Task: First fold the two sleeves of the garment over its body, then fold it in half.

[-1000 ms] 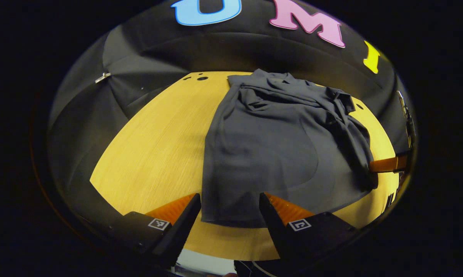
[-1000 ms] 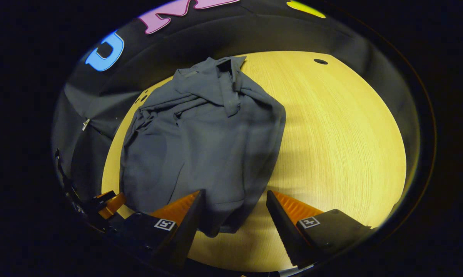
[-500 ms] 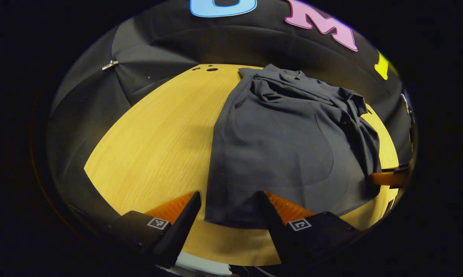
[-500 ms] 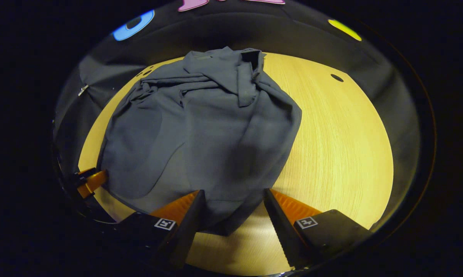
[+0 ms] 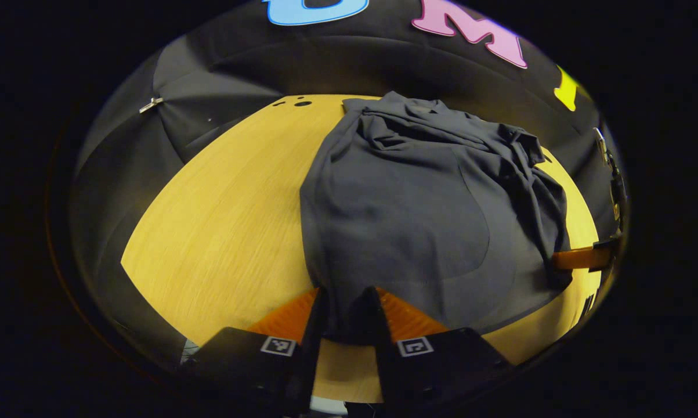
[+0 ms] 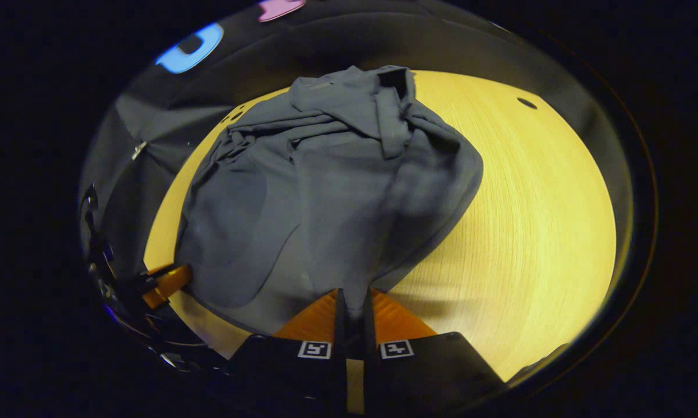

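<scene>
A dark grey garment lies on the wooden table, its sleeves bunched over the body toward the far end. My left gripper is shut on the near left corner of the hem, cloth pinched between both fingers. In the right gripper view the same garment spreads ahead, and my right gripper is shut on the near right corner of the hem. Each view shows the other gripper low by the hem: the right gripper at the right edge, the left gripper at the left edge.
Small round holes mark the table's far edge, and another hole sits at the far right. A metal clip hangs on the black wall cloth. Bare wood lies right of the garment and left of it.
Both grippers went from open around the hem corners to shut on them. The hem cloth has gathered between the fingers, slightly lifted.
</scene>
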